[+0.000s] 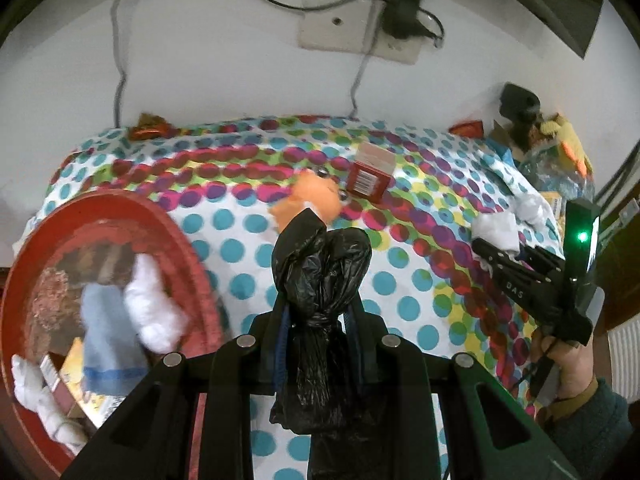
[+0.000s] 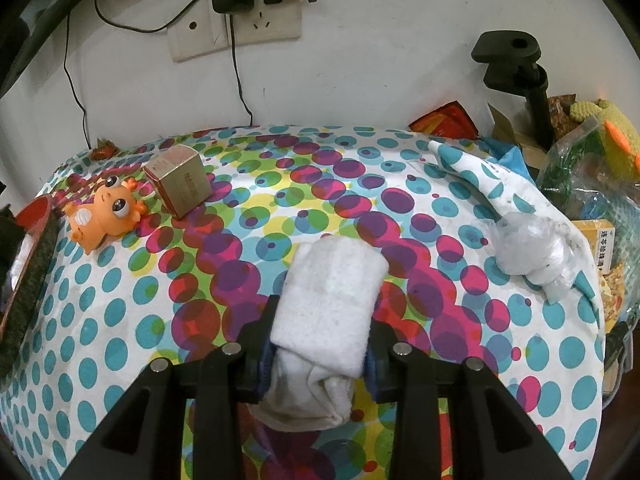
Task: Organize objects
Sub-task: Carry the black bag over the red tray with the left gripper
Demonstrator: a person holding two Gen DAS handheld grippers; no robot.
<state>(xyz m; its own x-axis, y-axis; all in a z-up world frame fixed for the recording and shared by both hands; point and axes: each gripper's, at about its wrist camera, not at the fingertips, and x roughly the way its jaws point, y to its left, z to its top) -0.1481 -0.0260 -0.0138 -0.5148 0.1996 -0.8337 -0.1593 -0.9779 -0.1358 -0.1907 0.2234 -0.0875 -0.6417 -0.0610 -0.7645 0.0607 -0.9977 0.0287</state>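
Left tongs [image 1: 320,312] clamp knotted black bag [image 1: 320,280]; red basket [image 1: 192,248] left, left view only. Right tongs [image 2: 320,344] grip white towel roll [image 2: 328,304].

Black gripper [image 1: 320,240] frame, silver round screws, blue pads — teal-grey sleeve [image 1: 592,412].

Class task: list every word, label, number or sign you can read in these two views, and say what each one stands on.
"DAS": on a finger of the right gripper, seen from the left wrist.
Barcode on the red box: unreadable.
Print on the box's gold side: blurred.
Chinese characters on the yellow box: too small.
Nothing else readable.
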